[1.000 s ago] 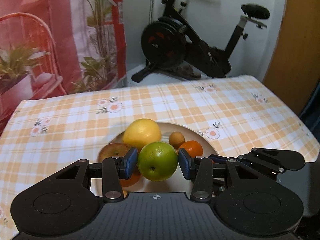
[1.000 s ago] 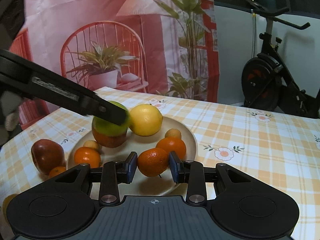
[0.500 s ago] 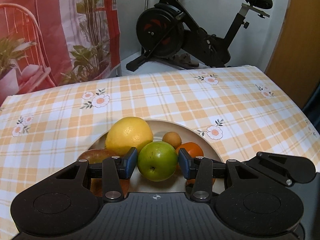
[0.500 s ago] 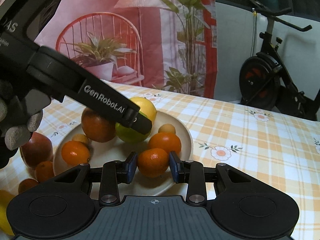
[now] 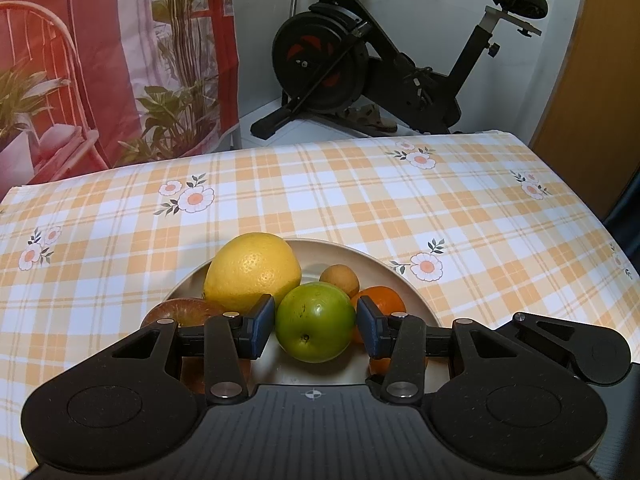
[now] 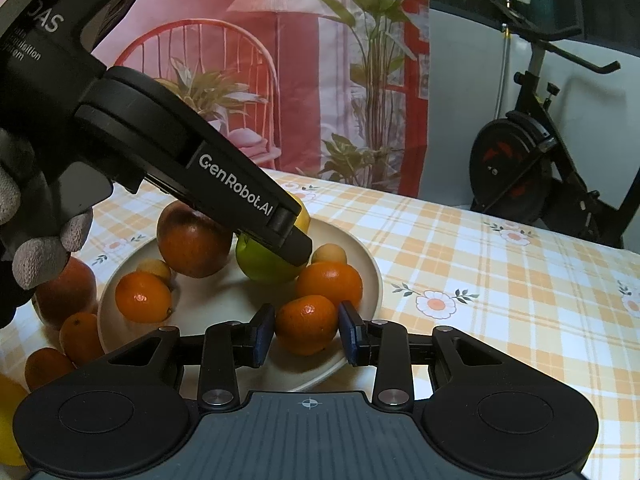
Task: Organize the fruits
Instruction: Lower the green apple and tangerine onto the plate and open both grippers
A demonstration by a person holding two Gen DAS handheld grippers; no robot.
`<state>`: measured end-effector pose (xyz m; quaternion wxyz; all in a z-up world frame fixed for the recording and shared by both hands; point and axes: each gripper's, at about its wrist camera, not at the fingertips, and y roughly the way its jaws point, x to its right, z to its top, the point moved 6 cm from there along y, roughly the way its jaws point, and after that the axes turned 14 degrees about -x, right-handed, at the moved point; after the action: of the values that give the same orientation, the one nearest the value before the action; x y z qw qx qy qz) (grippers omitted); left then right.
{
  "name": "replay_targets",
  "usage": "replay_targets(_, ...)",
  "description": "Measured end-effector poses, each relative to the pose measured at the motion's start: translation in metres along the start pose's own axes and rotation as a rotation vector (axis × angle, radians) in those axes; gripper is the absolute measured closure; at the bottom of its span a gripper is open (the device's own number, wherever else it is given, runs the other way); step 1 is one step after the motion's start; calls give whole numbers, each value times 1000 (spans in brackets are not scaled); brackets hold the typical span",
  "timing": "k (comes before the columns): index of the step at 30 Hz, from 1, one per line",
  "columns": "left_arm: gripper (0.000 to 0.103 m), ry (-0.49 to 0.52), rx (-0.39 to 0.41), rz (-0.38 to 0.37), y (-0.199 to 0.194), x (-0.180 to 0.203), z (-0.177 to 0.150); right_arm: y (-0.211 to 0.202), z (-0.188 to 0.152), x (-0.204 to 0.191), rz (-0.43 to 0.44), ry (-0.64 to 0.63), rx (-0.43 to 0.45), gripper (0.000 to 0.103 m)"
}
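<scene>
In the left wrist view, the left gripper [image 5: 316,322] clamped a green apple [image 5: 315,322] over the crowded plate [image 5: 394,280]; open tablecloth [image 5: 360,200] lay beyond. In the right wrist view, the right gripper [image 6: 307,330] gripped a mandarin [image 6: 306,324] at the plate's near rim, with clear cloth rightward.

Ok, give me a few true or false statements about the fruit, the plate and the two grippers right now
1. The left gripper holds a round green apple. True.
2. The right gripper holds a banana. False: a small orange mandarin sits between its fingers.
3. The big yellow citrus fruit lies on the round cream plate. True.
4. All fruit is on the plate. False: several pieces, like a small orange fruit, lie on the checked tablecloth.
</scene>
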<state>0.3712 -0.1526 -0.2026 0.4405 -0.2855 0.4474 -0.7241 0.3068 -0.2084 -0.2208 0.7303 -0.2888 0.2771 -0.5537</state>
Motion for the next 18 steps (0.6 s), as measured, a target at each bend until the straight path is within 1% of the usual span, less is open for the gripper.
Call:
replay_targets(4, 55, -5, 3, 0, 0, -2, 0, 0, 0, 0, 2, -1, 0, 71)
replay_targets(8, 55, -16, 25, -16, -7, -2, 2, 0, 0, -1, 5, -6, -6, 71)
replay_targets(11, 55, -5, 45, -29, -18, 1, 2, -1, 0, 0, 4, 2, -2, 70)
replay_targets(14, 55, -1, 62, -28, -30, 2, 0, -5, -1, 1, 0, 21, 10, 68)
replay_targets(16, 55, -10, 73, -26, -39, 0, -2, -11, -1, 2, -1, 39, 23, 64)
replay_targets(18, 55, -23, 83, -24, -49, -4, -7, -19, -3, 2, 1, 57, 34, 63)
